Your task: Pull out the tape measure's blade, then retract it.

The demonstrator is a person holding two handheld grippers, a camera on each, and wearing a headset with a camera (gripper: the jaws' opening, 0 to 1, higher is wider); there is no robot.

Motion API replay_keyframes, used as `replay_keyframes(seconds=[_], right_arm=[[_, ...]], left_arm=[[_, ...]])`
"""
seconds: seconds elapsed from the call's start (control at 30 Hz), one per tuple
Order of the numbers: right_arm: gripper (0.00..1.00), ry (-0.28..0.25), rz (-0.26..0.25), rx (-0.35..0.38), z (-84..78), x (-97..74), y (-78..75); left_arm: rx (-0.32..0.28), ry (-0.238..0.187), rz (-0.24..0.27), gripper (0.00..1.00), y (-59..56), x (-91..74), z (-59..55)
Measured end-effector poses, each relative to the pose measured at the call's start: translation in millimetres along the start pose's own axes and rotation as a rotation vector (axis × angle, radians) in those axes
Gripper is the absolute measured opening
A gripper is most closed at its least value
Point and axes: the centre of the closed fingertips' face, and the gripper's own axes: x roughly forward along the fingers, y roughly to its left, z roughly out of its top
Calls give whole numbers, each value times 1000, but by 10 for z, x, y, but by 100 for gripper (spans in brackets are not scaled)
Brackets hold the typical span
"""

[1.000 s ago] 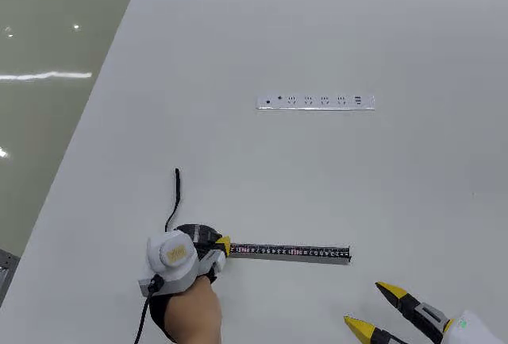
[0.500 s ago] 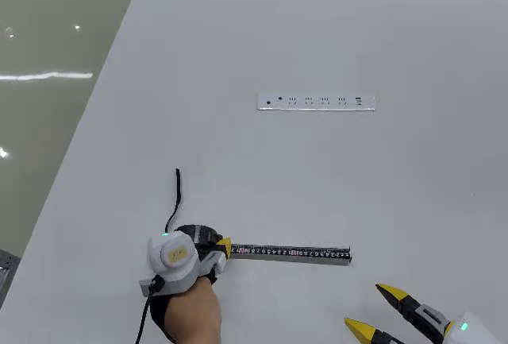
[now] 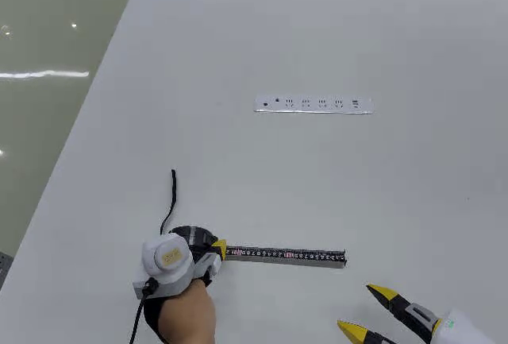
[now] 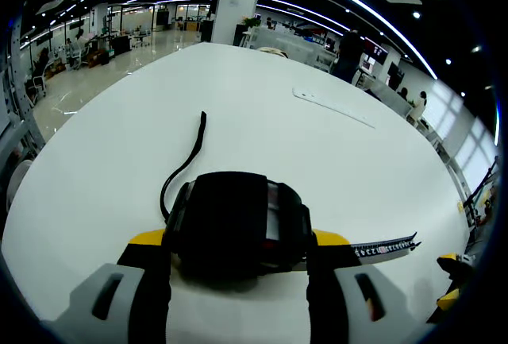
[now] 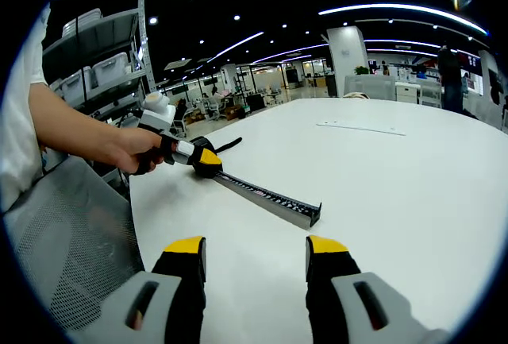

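Currently the left gripper [image 3: 213, 253] clamps the black tape measure [image 4: 238, 221] between its yellow-tipped jaws, near the front left of the white table [image 3: 333, 185]. Its blade [image 3: 286, 256] lies extended flat on the tabletop, pointing right. A black strap [image 3: 170, 197] trails off behind the case. The right gripper [image 5: 255, 247] hangs near the blade's end, not touching it, jaws wide and holding nothing. A power strip [image 3: 313, 105] lies farther back.

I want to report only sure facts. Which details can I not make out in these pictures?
Blade numbers: too small, head view.
Tape measure case: dark, no detail in left gripper view; partly under the left gripper in head view.
Right gripper: cut by head view's bottom edge.
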Motion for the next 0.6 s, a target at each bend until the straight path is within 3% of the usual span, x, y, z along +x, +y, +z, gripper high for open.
replay_keyframes(seconds=[0.23, 0.6], right_arm=[[49, 9, 24, -46, 26, 27, -49], [49, 19, 55, -62, 56, 75, -143]], left_arm=[[-2, 2, -3, 67, 0, 8, -2], [-8, 2, -8, 68, -6, 4, -4]])
